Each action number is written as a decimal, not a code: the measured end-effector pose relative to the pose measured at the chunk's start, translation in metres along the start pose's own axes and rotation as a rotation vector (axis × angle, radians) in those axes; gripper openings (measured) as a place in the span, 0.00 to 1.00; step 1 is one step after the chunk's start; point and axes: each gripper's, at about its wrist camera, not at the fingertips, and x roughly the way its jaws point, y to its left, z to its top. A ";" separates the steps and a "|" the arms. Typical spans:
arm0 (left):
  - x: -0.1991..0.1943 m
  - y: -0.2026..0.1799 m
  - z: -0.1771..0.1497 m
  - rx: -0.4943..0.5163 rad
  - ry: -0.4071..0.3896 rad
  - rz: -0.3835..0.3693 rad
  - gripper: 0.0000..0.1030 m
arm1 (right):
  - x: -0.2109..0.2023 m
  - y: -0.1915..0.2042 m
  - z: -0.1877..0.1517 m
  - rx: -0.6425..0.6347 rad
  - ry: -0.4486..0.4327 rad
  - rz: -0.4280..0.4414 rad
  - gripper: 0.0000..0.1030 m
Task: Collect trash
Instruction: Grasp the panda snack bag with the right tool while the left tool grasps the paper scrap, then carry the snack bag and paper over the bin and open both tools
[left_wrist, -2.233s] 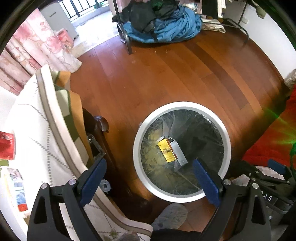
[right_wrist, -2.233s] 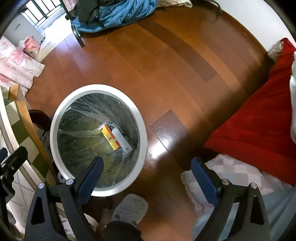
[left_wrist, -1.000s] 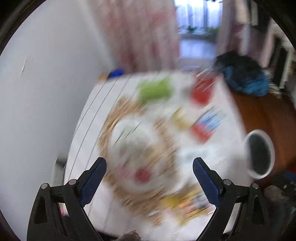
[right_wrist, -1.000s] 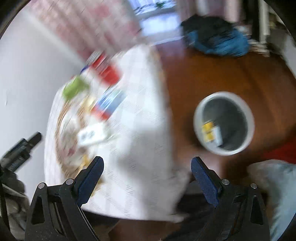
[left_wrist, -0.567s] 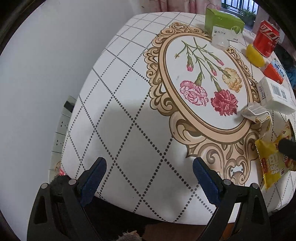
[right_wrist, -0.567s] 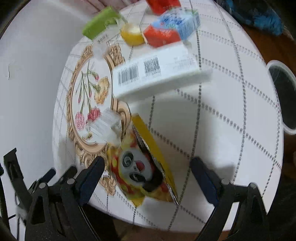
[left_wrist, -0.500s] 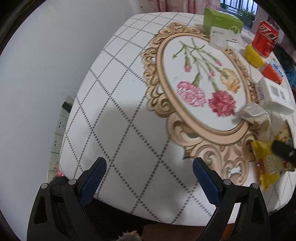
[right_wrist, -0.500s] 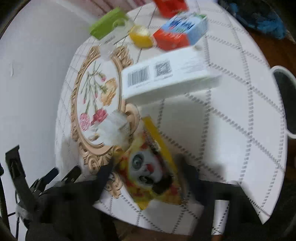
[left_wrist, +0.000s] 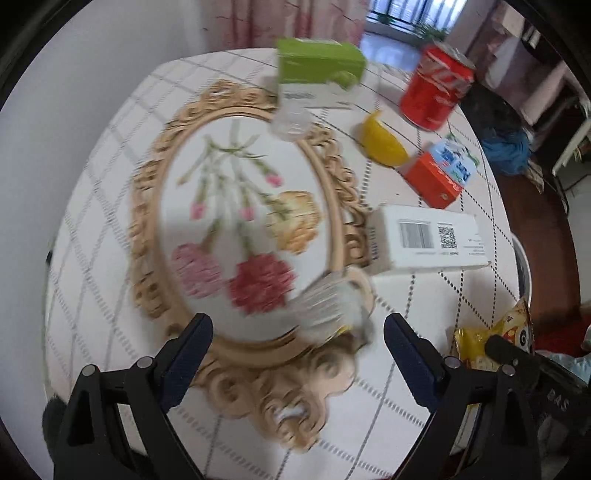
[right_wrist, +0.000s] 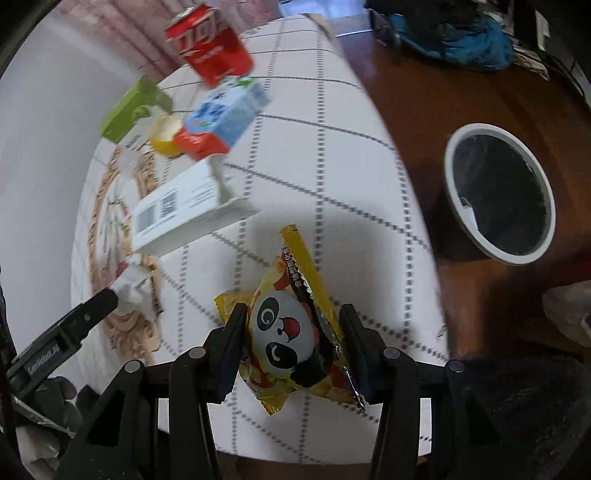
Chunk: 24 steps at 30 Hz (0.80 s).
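Right gripper (right_wrist: 291, 332) pinches the yellow panda snack packet (right_wrist: 291, 332) near the table edge, presumably to carry it to the trash bin (right_wrist: 448, 158) alongside; left gripper (left_wrist: 297, 345) hovers wide open, empty.

A round table (left_wrist: 110, 236) under a white gridded cloth with a gold-framed flower print carried the clutter. Toward its far edge stood a red soda can (left_wrist: 436, 88) and a green box (left_wrist: 317, 66). Nearer lay a yellow cup (left_wrist: 384, 147) on its side, a red-and-blue carton (left_wrist: 439, 173), a white barcoded box (left_wrist: 424, 240), a crumpled white wrapper (left_wrist: 328, 302) (blurred) and a yellow panda snack packet (right_wrist: 291, 332). On the wooden floor (right_wrist: 461, 92) beside the table stood a white-rimmed bin (right_wrist: 454, 199).
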 end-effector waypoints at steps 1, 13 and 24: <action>0.003 -0.005 0.002 0.012 -0.001 0.008 0.89 | 0.001 -0.002 0.001 0.008 -0.001 0.004 0.50; 0.009 -0.019 -0.006 0.097 -0.050 0.097 0.37 | -0.003 0.005 0.002 -0.065 -0.028 -0.050 0.49; -0.059 -0.047 -0.003 0.123 -0.207 0.126 0.37 | -0.064 -0.006 0.010 -0.115 -0.160 -0.087 0.49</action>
